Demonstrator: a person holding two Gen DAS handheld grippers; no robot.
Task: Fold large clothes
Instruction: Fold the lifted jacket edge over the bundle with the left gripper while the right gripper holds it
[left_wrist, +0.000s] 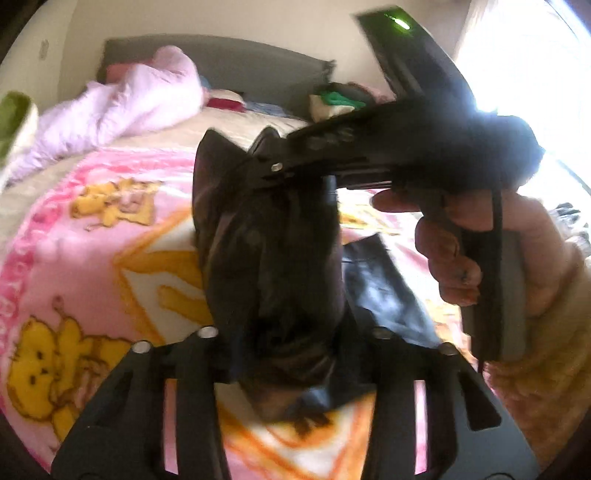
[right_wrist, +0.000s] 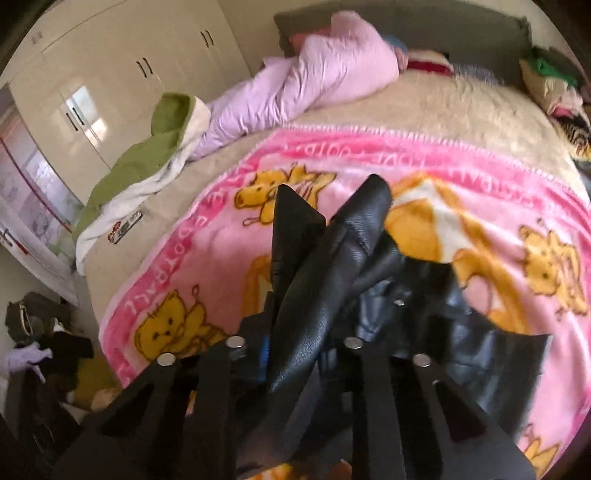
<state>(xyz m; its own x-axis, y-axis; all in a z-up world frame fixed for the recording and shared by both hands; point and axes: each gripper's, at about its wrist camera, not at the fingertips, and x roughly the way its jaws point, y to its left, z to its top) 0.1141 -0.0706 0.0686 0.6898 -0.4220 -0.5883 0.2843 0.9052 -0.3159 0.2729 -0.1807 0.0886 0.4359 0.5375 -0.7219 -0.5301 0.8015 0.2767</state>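
Observation:
A black leather-like garment hangs bunched between my left gripper's fingers, which are shut on it above the pink cartoon blanket. My right gripper shows in the left wrist view, held by a hand, its tips pinching the same garment's upper edge. In the right wrist view my right gripper is shut on a fold of the black garment, which rises between the fingers and trails right over the blanket.
A lilac duvet lies bunched at the bed's head. A green-and-white towel lies at the bed's left edge. Clothes are piled at the far right. Cream wardrobes stand left. Clutter lies on the floor.

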